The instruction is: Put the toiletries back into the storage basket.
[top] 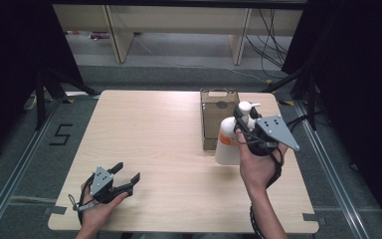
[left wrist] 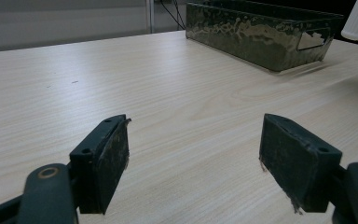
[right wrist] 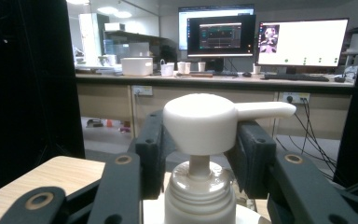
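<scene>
Where the light wood tabletop (top: 169, 149) nears its right edge, one white pump bottle (top: 227, 144) stands upright, an orange label on its side, its base on the wood just in front of the basket.

Pump head: white, spout pointing toward the right in the right gripper view (right wrist: 205, 122); neck and ribbed collar visible below it.

Right claw (top: 240, 119): held in the person's right hand (top: 256, 167), jaws set either side of the bottle's neck under the pump head. Whether the jaws actually press the neck cannot be told. Grey three-cornered plate on top; black cable trailing toward the wrist.

Basket (top: 219, 119): dark, long, metal-looking, with a handle cut-out in the end wall; standing on the right half of the tabletop, directly behind the bottle and close to it.

Left claw (top: 127, 174): held in the person's left hand (top: 97, 209) at the near left corner of the tabletop, well apart from bottle and basket. Jaws spread wide, nothing between them, bare wood showing in the gap in the left gripper view (left wrist: 193, 154).

Beyond the tabletop: counter with two lit monitors (right wrist: 265, 42), cups and a white box.
</scene>
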A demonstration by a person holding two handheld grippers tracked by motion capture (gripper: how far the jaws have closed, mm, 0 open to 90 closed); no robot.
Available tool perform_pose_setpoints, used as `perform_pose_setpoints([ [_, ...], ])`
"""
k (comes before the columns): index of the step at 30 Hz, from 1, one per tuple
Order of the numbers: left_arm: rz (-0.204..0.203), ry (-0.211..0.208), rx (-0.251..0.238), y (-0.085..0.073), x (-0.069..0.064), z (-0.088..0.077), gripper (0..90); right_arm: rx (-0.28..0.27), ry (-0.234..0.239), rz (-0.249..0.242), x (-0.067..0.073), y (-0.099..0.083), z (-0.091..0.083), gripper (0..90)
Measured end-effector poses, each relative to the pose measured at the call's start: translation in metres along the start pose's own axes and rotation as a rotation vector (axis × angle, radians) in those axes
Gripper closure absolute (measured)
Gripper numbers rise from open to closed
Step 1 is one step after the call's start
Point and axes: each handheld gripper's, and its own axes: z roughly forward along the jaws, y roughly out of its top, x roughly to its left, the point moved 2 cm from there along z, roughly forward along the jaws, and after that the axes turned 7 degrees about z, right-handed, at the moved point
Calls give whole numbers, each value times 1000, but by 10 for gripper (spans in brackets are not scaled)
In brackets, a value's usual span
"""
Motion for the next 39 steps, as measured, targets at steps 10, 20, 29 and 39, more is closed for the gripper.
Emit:
perform_pose_setpoints([
  [10,-1,-1,-7,0,0,0,235,-23,-6,-1,-1,8,3,601],
  [20,-2,1,-4,0,0,0,235,-29,13,7,2,14,9,601],
  [29,-1,0,-2,0,0,0,234,-30,21,9,8,16,14,601],
  [39,-7,1,-5,0,1,0,234,-39,40,32,12,19,21,601],
])
